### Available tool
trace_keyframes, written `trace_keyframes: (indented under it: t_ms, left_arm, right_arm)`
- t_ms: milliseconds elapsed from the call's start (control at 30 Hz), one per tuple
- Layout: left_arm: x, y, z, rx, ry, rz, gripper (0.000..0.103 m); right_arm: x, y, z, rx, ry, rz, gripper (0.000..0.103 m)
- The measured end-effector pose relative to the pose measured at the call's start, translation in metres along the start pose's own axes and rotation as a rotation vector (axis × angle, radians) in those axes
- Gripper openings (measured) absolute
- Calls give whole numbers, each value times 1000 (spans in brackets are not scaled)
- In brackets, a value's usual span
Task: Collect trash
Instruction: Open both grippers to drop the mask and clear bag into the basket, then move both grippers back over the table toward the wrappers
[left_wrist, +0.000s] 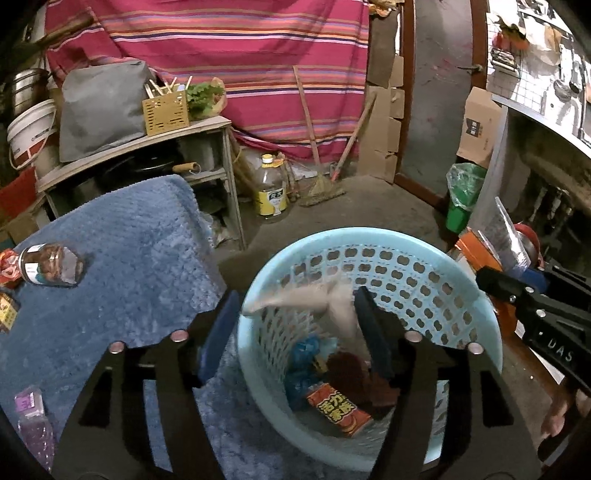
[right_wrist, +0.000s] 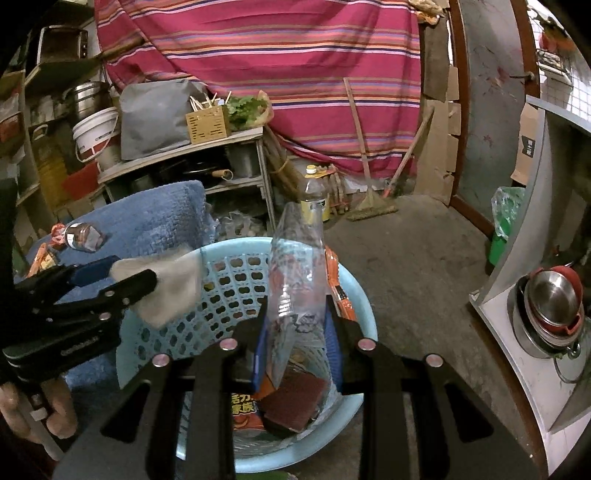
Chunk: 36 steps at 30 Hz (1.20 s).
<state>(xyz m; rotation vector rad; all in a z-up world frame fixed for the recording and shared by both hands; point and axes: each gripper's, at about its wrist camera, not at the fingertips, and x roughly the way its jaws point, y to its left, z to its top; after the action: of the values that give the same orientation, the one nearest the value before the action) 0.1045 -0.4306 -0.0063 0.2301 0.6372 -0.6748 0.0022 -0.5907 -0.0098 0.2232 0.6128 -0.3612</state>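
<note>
A pale blue perforated basket (left_wrist: 369, 236) (right_wrist: 236, 243) stands on the floor under both grippers. In it lie a red snack packet (left_wrist: 338, 408), a dark red block (right_wrist: 295, 402) and crumpled blue scraps (left_wrist: 306, 354). My left gripper (left_wrist: 295, 295) (right_wrist: 133, 271) is open over the basket's near-left rim. A blurred white tissue (left_wrist: 306, 295) (right_wrist: 166, 291) hangs loose between its spread fingers. My right gripper (right_wrist: 295, 306) (left_wrist: 506, 280) is shut on a clear plastic wrapper (right_wrist: 295, 266) (left_wrist: 509, 236), which stands upright above the basket.
A fluffy blue cloth (left_wrist: 129, 240) at left carries a tipped jar (left_wrist: 48, 264) and a purple bottle (left_wrist: 33, 417). On the concrete floor beyond stand an oil bottle (left_wrist: 271, 192), a broom (left_wrist: 325, 188) and a green bin (left_wrist: 461, 199). Steel bowls (right_wrist: 550, 306) sit at right.
</note>
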Motion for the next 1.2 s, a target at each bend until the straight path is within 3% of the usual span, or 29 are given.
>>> trace_keyframes:
  t_ms: [233, 433, 500, 567, 633, 733, 1000, 1200]
  left_arm:
    - [-21, 27, -2, -36, -49, 66, 92]
    - [-42, 57, -3, -62, -69, 125, 96]
    - [-48, 65, -3, -71, -75, 141, 97]
    - [-54, 75, -4, -82, -79, 156, 97]
    - [-61, 86, -5, -95, -83, 172, 97]
    - [-70, 100, -7, -109, -86, 192, 97]
    - [-95, 136, -14, -147, -105, 237, 97]
    - [-111, 168, -20, -182, -115, 274, 97]
  right_arm:
    - [5, 12, 0, -15, 9, 9, 28]
    - [13, 29, 1, -31, 16, 20, 34]
    - [17, 36, 0, -34, 18, 14, 44]
    - [20, 39, 0, -40, 21, 7, 60]
    - [24, 44, -1, -41, 38, 2, 62]
    - [29, 48, -4, -27, 54, 1, 77]
    - [25, 68, -1, -43, 44, -29, 85]
    - [3, 107, 15, -63, -37, 11, 87]
